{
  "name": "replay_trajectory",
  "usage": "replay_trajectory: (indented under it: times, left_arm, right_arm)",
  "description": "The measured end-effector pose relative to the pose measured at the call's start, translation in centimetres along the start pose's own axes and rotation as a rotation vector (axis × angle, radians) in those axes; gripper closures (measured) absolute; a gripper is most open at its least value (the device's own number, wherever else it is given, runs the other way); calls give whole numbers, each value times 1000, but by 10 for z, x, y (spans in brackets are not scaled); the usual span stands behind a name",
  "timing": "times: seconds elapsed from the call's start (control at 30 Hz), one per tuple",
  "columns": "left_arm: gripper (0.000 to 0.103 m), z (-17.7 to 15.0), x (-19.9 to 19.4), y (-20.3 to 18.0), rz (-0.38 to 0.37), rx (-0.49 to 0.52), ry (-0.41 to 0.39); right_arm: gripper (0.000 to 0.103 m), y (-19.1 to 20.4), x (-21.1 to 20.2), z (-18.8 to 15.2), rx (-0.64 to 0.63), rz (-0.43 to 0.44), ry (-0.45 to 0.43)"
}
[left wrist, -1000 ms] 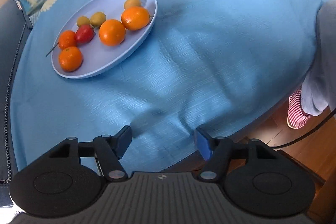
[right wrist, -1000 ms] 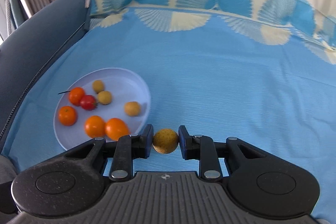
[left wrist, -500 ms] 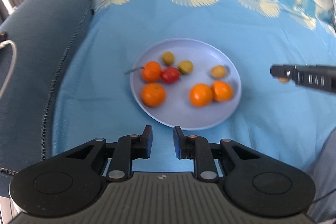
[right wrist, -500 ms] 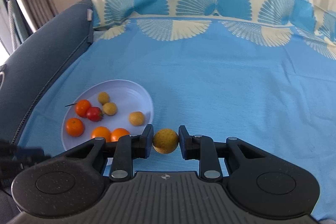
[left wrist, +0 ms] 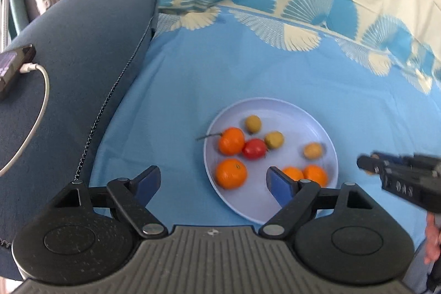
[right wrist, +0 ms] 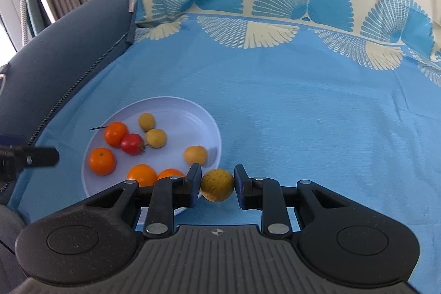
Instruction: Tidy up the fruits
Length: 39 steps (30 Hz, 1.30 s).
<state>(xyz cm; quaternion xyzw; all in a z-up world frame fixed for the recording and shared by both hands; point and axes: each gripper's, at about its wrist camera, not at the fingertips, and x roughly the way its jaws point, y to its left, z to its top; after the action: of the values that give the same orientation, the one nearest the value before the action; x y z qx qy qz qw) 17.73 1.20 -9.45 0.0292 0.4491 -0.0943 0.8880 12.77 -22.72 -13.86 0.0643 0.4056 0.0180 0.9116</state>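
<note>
A pale blue plate (left wrist: 317,117) (right wrist: 193,106) lies on the blue cloth and holds several fruits: oranges (left wrist: 231,173) (right wrist: 101,160), a red tomato (left wrist: 254,148) (right wrist: 132,143) and small yellow-brown fruits (left wrist: 312,150) (right wrist: 195,154). My left gripper (left wrist: 213,179) is open and empty, just above the plate's near-left edge. My right gripper (right wrist: 217,183) is shut on a yellow-brown round fruit (right wrist: 217,184), held above the cloth just right of the plate's near edge. The right gripper shows in the left wrist view (left wrist: 366,164) at the right of the plate.
A dark blue sofa arm (left wrist: 69,59) (right wrist: 55,54) borders the cloth on the left. A phone (left wrist: 13,65) with a white cable (left wrist: 41,101) lies on it. A cream and blue patterned cloth (right wrist: 275,4) rises at the back.
My left gripper has opened wide and swung from the table's edge to face the plate. My right gripper kept its hold on the fruit and shifted little.
</note>
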Motion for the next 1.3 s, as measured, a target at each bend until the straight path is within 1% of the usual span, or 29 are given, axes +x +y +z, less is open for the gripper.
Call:
replay_trajectory:
  times: [0.1,0.23,0.33,0.43,0.5,0.53,0.57,0.63,0.67,0.7,0.73,0.8,0.83,0.87,0.9,0.97,1.1,1.17,1.3]
  left_arm:
    - [15,7,-1,6,11,-13,-15]
    - [15,12,-2,14,20,-25,-11]
    - [15,12,-6,16,18,-24,-9]
    - [15,12,-8,16,19,-26,-7]
    - [12,12,-8,16,18,-32,-4]
    - [8,12,-8,16,21,-35,-5]
    - [5,12,-9,16,25,-38,-7]
    - [4,13,-11,15,33,-37,-9]
    - [1,15,-12,14,40,-36,-6]
    - [0,16,-11,14,47,-38,-3]
    - [0,18,-13,14,53,-39,-2]
    - [0,21,-16,12,63,-37,-3]
    - [0,23,-18,10,72,-36,-4]
    - [0,24,-20,8,83,-32,-5]
    - [0,24,-22,6,94,-26,0]
    - [0,24,-27,2,110,-16,7]
    - [0,19,-40,-7,88,2,21]
    - [0,15,-45,-11,86,5,35]
    - [0,1,-56,-23,84,44,68]
  right_arm:
    - [76,1,1,1,-6,23,-3]
    - [76,17,8,6,-35,66,0]
    - [76,27,15,9,-31,90,1]
    - [76,33,17,10,-41,93,3]
    - [76,33,15,11,-48,91,1]
    - [76,34,14,11,-56,87,-1]
    - [76,34,13,12,-60,82,-2]
    - [75,34,14,13,-60,80,-5]
    - [66,33,14,14,-53,85,-13]
    - [44,33,14,16,-47,93,-18]
    - [38,32,13,18,-40,99,-31]
    - [33,29,7,21,-36,100,-61]
    - [29,28,4,23,-38,93,-60]
    - [21,25,1,23,-37,79,-56]
    - [17,22,-3,23,-31,57,-51]
    - [16,17,-15,19,-26,33,-44]
    - [6,19,-43,7,-62,-2,-44]
    - [3,25,-54,1,-88,0,-40]
    - [3,39,-68,-9,-112,-26,-11]
